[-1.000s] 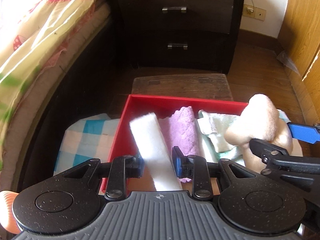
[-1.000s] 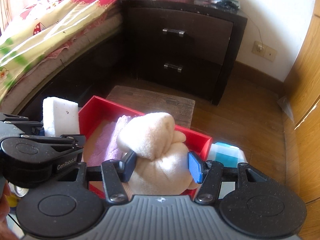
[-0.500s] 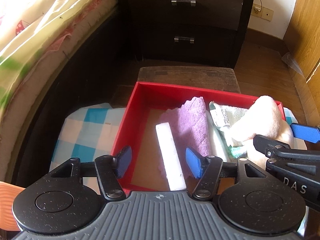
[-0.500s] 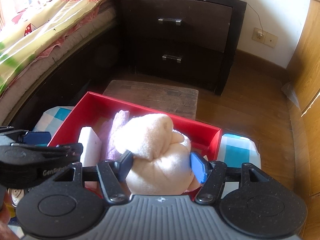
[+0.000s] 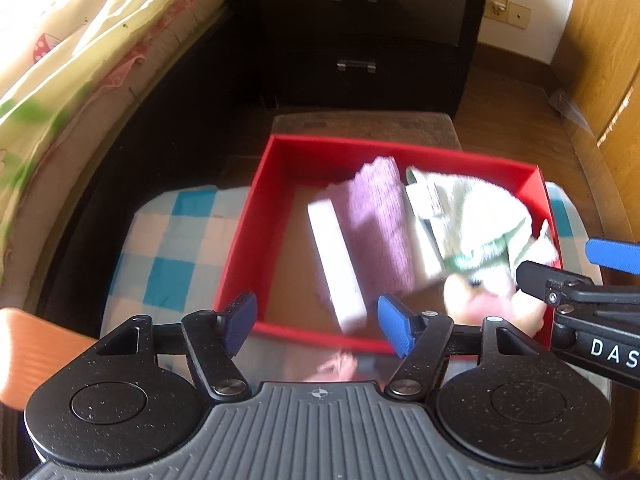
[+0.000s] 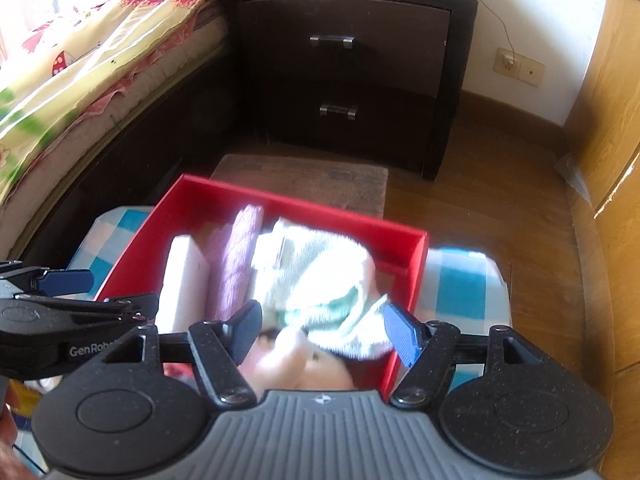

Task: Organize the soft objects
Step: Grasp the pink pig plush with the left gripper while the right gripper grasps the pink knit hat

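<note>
A red box (image 5: 256, 196) (image 6: 416, 280) sits on a blue-checked cloth (image 5: 168, 248). Inside lie a white sponge block (image 5: 336, 264) (image 6: 184, 280), a purple cloth (image 5: 380, 220) (image 6: 236, 256), a pale green-white towel (image 5: 472, 216) (image 6: 320, 272) and a cream plush toy (image 5: 476, 300) (image 6: 304, 364) at the box's near right corner. My left gripper (image 5: 318, 322) is open and empty above the box's near edge. My right gripper (image 6: 326, 334) is open and empty just above the plush toy and towel.
A dark two-drawer nightstand (image 6: 344, 76) stands behind the box, with a low wooden stool (image 6: 304, 180) in front of it. A bed with a flowery cover (image 5: 68, 56) runs along the left. A wooden door (image 6: 612, 100) is at the right.
My left gripper let go of the white sponge, which now lies in the box. My right gripper opened and dropped the plush toy into the box. Both grippers have drawn back.
</note>
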### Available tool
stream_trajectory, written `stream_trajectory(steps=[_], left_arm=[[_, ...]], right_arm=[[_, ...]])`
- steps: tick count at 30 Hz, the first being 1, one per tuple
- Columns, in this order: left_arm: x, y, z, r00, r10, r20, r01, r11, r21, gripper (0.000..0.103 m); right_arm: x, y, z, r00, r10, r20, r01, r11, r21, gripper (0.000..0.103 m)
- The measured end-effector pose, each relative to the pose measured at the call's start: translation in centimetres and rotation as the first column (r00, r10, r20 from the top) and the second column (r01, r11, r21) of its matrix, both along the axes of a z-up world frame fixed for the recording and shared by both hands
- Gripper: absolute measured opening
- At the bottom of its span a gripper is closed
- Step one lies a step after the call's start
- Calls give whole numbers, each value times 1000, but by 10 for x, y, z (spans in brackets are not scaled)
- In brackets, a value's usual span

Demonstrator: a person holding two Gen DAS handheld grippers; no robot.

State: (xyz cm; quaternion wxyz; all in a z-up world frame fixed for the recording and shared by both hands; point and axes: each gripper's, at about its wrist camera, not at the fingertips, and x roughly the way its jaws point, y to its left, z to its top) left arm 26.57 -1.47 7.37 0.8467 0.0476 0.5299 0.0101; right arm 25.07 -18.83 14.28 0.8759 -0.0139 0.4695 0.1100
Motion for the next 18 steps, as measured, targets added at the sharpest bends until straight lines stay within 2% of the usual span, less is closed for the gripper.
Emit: stream_trajectory(steps=[7, 14, 18], left_arm=[[-25, -2, -15, 999, -18, -50, 18, 1000, 1, 67], [-48, -2, -34, 991, -74, -113, 78, 996, 37, 67], [-58, -3, -42, 980, -129, -151, 132, 991, 13, 75]], right_arm=[[-29, -2, -11, 999, 9, -43, -9, 1000, -5, 46], [-48, 0, -13, 998, 26, -65, -26, 1000, 7, 46], [-52, -1, -14, 997, 23, -70, -22, 1000, 11, 46]])
